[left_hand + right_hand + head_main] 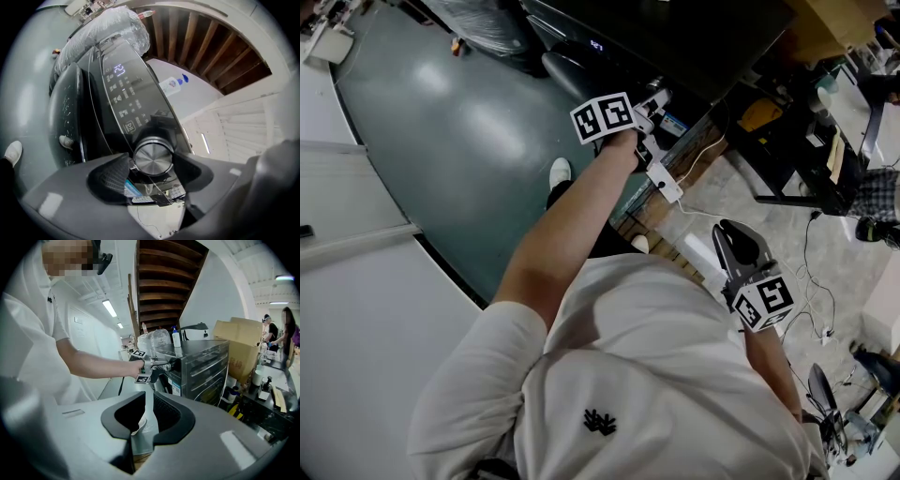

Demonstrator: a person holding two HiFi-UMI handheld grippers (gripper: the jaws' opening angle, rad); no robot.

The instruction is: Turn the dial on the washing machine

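Left hand-held gripper (153, 164) is clamped on the metal dial (153, 157), at the near end of the washer (119, 93) control panel. Right hand-held gripper (150, 397) hangs well clear, jaws slightly apart, empty.

washing machine (124, 101): gloss black, panel icons white, readout pale blue.
dial (153, 161): brushed silver face, darker ring round it.
left gripper (151, 155), right gripper (149, 393): grey shells, black jaw pads with a fine mesh texture.
marker cubes (603, 117): black square patterns on white.
shirt (656, 356): white, small black emblem.
floor (441, 122): dark teal, glossy.
shoe (560, 171): white.
stair underside (211, 47): dark brown wood slats.
bottle (171, 85): white, blue cap.
cardboard box (241, 343): tan.
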